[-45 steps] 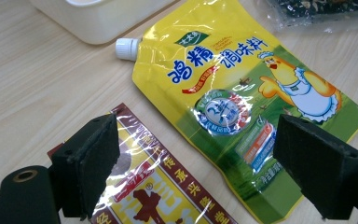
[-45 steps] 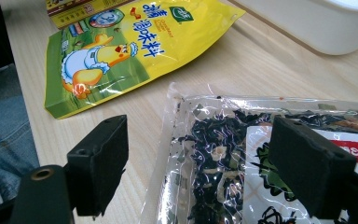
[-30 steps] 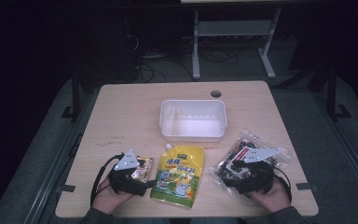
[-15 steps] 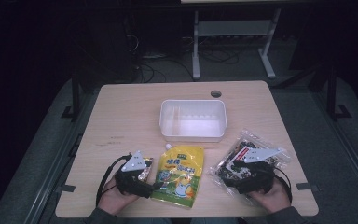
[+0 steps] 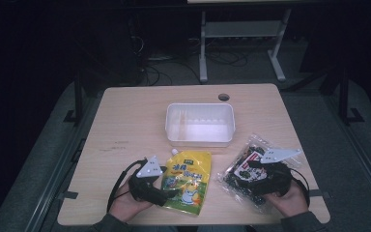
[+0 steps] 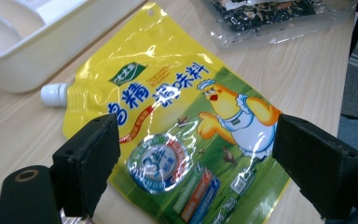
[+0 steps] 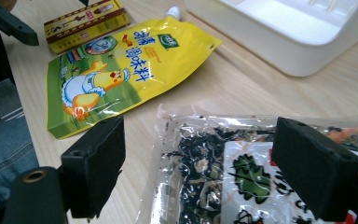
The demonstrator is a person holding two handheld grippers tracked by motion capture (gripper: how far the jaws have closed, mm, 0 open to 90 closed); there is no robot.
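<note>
The wooden table (image 5: 135, 121) is the biggest thing before me, and I sit at its near edge. In the middle of it stands a white plastic tray (image 5: 200, 123), with nothing inside that I can see. It is farther from me than the other things.

In front of the tray, a little to my left, lies a yellow spout pouch (image 5: 187, 179) flat on the table. It has a picture of a chicken and a white cap at the corner that points toward the tray. To my right lies a clear bag of dark dried seaweed (image 5: 251, 169) with a white label, also flat, near the right front corner of the tray.

A small yellow and brown box (image 7: 86, 17) lies just beside the pouch on its left side, as the right gripper view shows it.

My left gripper (image 5: 166, 193) is low over the left edge of the pouch. In the left gripper view its jaws stand wide apart, the pouch between them, and they hold nothing. My right gripper (image 7: 212, 175) is above the seaweed bag. Its jaws are also wide apart and grip nothing.
</note>
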